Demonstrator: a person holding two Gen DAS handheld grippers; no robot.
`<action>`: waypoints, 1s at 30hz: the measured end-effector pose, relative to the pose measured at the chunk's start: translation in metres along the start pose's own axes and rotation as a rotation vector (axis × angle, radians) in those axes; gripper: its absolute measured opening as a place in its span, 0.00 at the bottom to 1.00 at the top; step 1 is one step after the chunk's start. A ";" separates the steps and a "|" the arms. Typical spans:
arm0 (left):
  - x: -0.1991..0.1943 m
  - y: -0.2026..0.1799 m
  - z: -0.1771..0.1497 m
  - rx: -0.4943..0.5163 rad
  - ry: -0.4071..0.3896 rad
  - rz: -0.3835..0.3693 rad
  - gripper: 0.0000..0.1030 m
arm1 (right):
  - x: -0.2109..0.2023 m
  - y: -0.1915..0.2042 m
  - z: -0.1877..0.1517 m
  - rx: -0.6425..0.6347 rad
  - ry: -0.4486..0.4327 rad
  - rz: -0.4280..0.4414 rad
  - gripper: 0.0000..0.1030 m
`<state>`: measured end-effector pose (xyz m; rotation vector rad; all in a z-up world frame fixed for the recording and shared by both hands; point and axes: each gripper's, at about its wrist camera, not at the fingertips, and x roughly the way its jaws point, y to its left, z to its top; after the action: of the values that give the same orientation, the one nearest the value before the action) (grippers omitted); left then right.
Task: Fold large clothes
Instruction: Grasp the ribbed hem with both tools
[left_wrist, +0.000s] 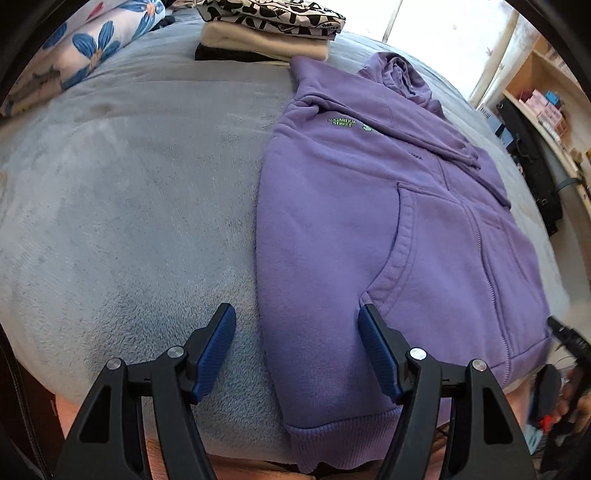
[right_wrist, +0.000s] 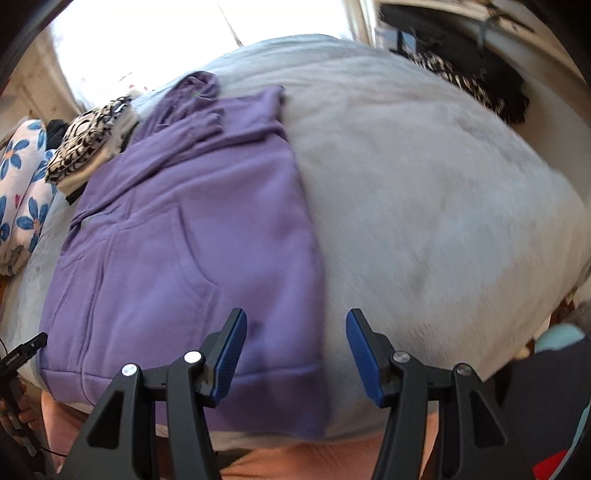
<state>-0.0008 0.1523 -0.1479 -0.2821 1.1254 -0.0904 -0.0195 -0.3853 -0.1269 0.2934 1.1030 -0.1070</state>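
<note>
A purple hoodie (left_wrist: 369, 206) lies front up on the grey blanket, sleeves folded in over the body, hood at the far end. It also shows in the right wrist view (right_wrist: 184, 229). My left gripper (left_wrist: 297, 325) is open and empty, hovering over the hoodie's near left hem edge. My right gripper (right_wrist: 295, 332) is open and empty, hovering over the hoodie's near right hem edge. The ribbed hem (left_wrist: 343, 428) hangs at the bed's near edge.
A stack of folded clothes (left_wrist: 269, 33) sits at the far end by the hood, also in the right wrist view (right_wrist: 92, 140). A blue-flowered pillow (left_wrist: 92, 44) lies far left. Grey blanket (left_wrist: 129, 206) covers the bed. Shelves (left_wrist: 546, 110) stand at the right.
</note>
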 end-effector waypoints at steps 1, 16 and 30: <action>0.000 0.001 -0.001 0.000 0.003 -0.011 0.65 | 0.002 -0.005 -0.002 0.015 0.012 0.022 0.54; 0.019 -0.016 -0.012 0.095 0.072 -0.149 0.91 | 0.018 0.014 -0.008 -0.094 0.046 0.165 0.39; 0.022 -0.028 -0.009 0.064 0.049 -0.135 0.37 | 0.030 0.017 -0.006 -0.104 0.062 0.166 0.15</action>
<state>0.0022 0.1191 -0.1635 -0.2997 1.1496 -0.2537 -0.0071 -0.3656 -0.1527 0.2952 1.1373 0.1078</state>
